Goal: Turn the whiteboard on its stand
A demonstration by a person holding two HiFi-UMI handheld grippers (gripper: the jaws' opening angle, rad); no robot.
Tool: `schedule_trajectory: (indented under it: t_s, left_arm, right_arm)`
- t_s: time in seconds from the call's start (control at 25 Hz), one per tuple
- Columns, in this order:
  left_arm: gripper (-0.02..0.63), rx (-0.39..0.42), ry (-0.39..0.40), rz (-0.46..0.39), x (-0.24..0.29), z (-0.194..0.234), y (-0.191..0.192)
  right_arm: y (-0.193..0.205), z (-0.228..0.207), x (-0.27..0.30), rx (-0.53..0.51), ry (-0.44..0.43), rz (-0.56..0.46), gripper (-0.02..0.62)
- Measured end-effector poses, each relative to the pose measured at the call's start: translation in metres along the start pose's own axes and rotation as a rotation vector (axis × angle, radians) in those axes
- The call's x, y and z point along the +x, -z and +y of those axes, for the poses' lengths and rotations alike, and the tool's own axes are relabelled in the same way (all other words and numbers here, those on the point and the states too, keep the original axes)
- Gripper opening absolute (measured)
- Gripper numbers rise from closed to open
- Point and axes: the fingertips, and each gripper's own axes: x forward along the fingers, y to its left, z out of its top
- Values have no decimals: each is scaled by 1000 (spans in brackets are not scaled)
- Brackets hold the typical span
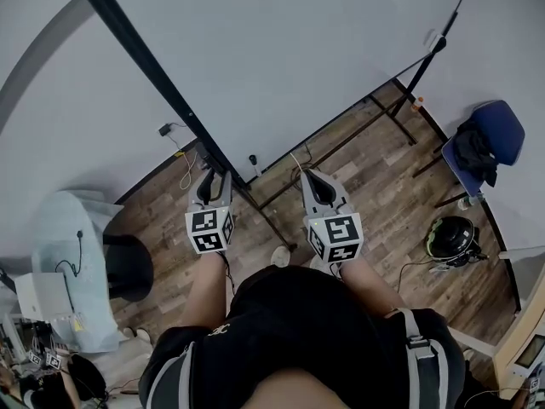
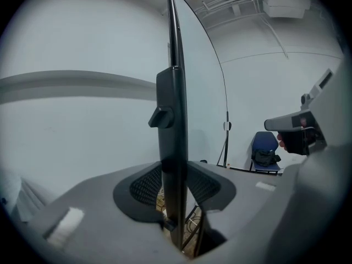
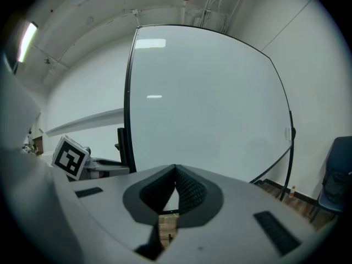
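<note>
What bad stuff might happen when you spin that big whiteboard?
1. The left tongs pinch only the whiteboard's thin black edge, and the right tongs are shut and empty, so the grip might slip.
2. The blue chair stands near the whiteboard's far end; if the stand swings, it could bump the chair.
3. A yellow cable lies on the floor by the stand and might snag.

surface: brown wood-plank floor (image 1: 375, 177) | resting on it: black metal whiteboard stand feet (image 1: 336, 147), blue chair (image 1: 502, 126) (dark bag on seat), black helmet (image 1: 451, 239), yellow cable (image 1: 185, 170) by the wall | left: black round seat (image 1: 128, 267)
</note>
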Motion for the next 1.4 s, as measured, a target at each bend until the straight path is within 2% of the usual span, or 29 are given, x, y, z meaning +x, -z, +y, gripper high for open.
schedule_trajectory:
  t_s: [0.32,0.68,0.92,1.12,1.4]
  left_arm:
    - [139,-35,-53,2,-3,4,3]
    - [118,-80,-192,-11,-19,35,10]
    - [109,-100,-261,-17,-32,63,15]
    - [104,-120,-297,-18,-39,83,20]
    - [104,-99,-319,-11,-39,90,21]
  right_arm:
    - [9,2,7,-1,-68,32,5]
    - [16,4,10,-13,-144,49,5]
    - [17,9,14,-20,-160,39,5]
    - [17,20,19,-28,-172,31,5]
    - [16,18,29,-15,-197,44,5]
